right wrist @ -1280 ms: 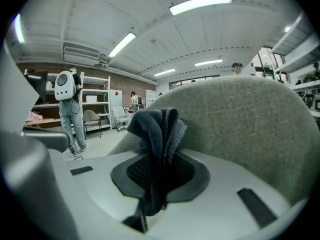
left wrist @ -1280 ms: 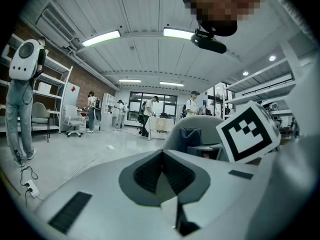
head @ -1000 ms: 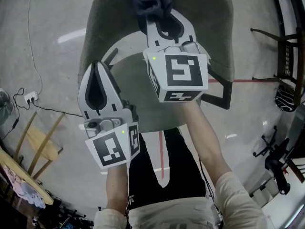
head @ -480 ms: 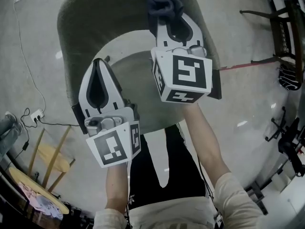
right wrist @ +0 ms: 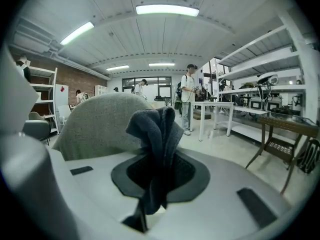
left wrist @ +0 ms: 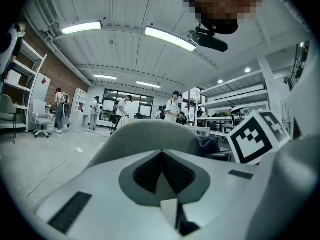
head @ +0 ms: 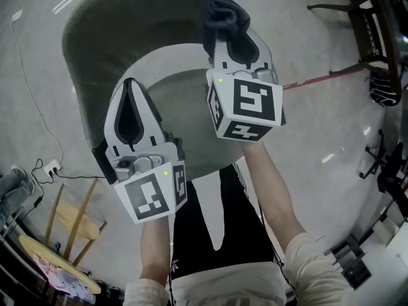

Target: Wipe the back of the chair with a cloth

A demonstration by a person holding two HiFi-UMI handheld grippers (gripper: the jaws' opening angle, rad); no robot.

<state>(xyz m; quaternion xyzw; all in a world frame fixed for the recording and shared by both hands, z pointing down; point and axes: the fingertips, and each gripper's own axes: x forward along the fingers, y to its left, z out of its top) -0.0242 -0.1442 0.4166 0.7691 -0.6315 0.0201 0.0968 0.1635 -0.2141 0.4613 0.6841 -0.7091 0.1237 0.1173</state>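
Cloth (head: 224,13), dark blue and bunched, is pinched in the right gripper (head: 227,38). Its jaws are closed on the lower folds, and the rest stands loose past the tips. In the head view that gripper sits right of centre with its marker cube (head: 245,104) toward the camera. It rides on a bare forearm (head: 271,199) reaching up from the lower right, with a pale sleeve (head: 312,266) at the elbow. The left gripper (head: 131,88) is lower and left of centre, on the other forearm rising straight from the bottom edge. Its jaws are pressed together to a point with nothing between them. Both grippers point toward the top of the frame, over the chair (head: 105,50). The left one lies over the seat's left edge, and the right one's tips and the cloth lie over the curved grey-green back at upper centre. From above I cannot tell whether the cloth touches the back.

The right gripper view shows the cloth (right wrist: 156,134) in front of the chair back (right wrist: 92,126), with a white table (right wrist: 220,106) and standing people beyond. The left gripper view shows its own shut jaws low in the frame, the chair back (left wrist: 145,134) behind them, and the other gripper's cube (left wrist: 255,136) at right. Only the head view shows the floor: a power strip (head: 46,167) with its cable at left and a dark wooden chair (head: 363,24) at upper right.
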